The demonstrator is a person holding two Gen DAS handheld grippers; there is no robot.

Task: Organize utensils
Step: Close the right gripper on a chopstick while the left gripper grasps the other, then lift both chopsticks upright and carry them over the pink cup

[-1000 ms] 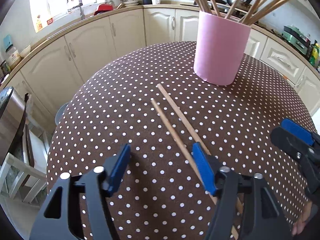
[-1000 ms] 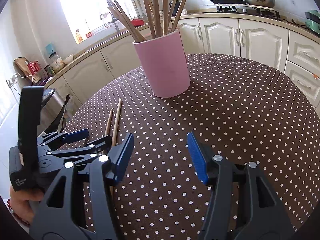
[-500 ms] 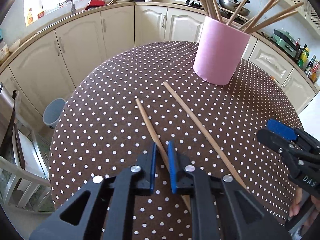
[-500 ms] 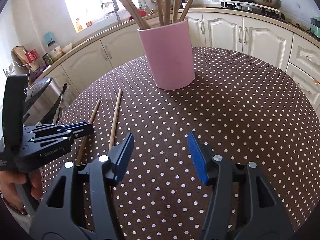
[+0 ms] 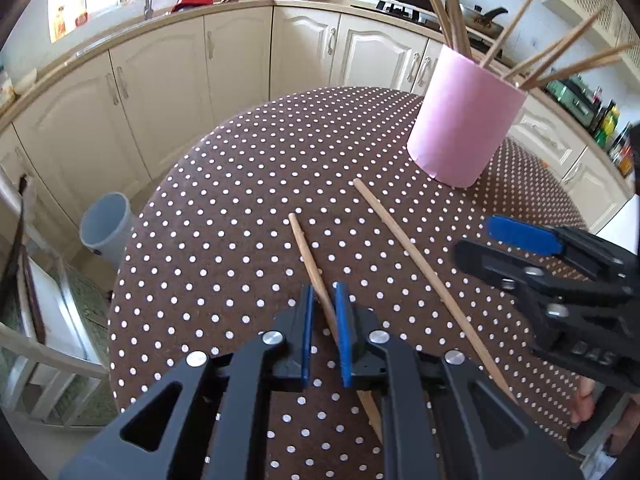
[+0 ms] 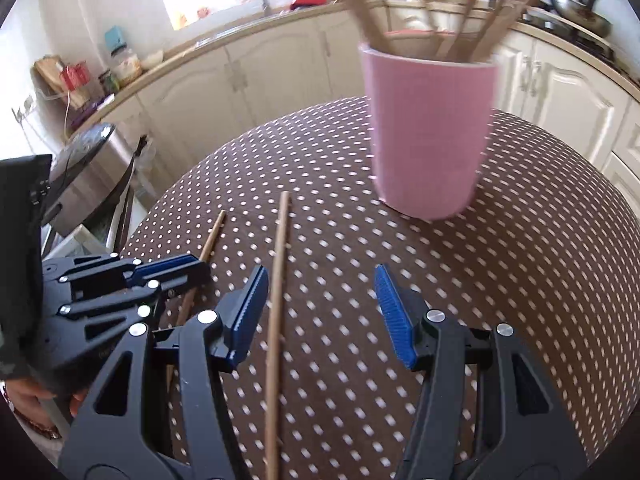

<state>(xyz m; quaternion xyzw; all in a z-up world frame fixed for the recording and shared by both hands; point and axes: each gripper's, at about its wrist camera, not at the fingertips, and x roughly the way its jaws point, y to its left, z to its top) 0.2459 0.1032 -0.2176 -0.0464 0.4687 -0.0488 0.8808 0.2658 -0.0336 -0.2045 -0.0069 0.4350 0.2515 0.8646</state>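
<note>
Two wooden chopsticks lie on the brown polka-dot table [image 5: 224,208]. My left gripper [image 5: 323,304] is shut on the left chopstick [image 5: 306,248], which also shows in the right wrist view [image 6: 212,236]. The second chopstick [image 5: 416,264] lies free to its right. In the right wrist view it [image 6: 278,280] runs between the fingers of my open right gripper [image 6: 320,292], close to the left finger. The pink holder [image 5: 464,120] with several chopsticks stands at the far right, and also shows in the right wrist view [image 6: 428,132].
Cream kitchen cabinets [image 5: 160,92] curve behind the table. A grey bin [image 5: 104,228] stands on the floor at left, beside a white chair [image 5: 44,344]. A stove with pans [image 5: 472,16] is at the back right.
My left gripper closed on the left chopstick and shifted it away from the other one. My right gripper moved left over the second chopstick, staying open.
</note>
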